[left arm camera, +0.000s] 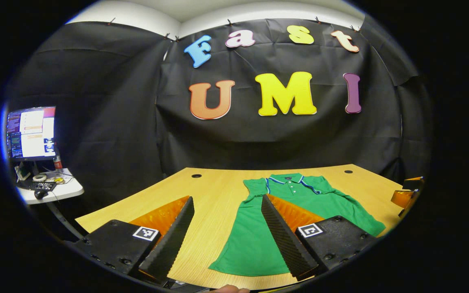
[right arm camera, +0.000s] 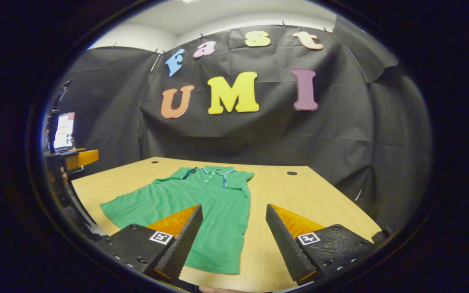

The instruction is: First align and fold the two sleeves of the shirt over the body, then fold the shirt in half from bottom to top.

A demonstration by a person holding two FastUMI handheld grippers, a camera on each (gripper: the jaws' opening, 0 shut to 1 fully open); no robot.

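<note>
A green polo shirt [left arm camera: 255, 240] with a blue-and-white trimmed collar lies flat on the wooden table [left arm camera: 218, 183], collar toward the far wall and hem toward me. Its shoulders look narrow, and the sleeves seem to lie folded in over the body. My left gripper [left arm camera: 227, 199] hovers open above the table at the shirt's left side, one finger over the cloth. My right gripper [right arm camera: 234, 207] is open over the right edge of the shirt [right arm camera: 206, 195], nothing between its fingers. The right gripper [left arm camera: 407, 194] also appears at the far right of the left gripper view.
A monitor [left arm camera: 31, 134] stands on a small white side table [left arm camera: 61, 191] to the left, with a keyboard and clutter. Two round cable holes [left arm camera: 196, 176] [left arm camera: 348, 171] sit near the table's far edge. Bare wood [right arm camera: 307, 195] lies right of the shirt.
</note>
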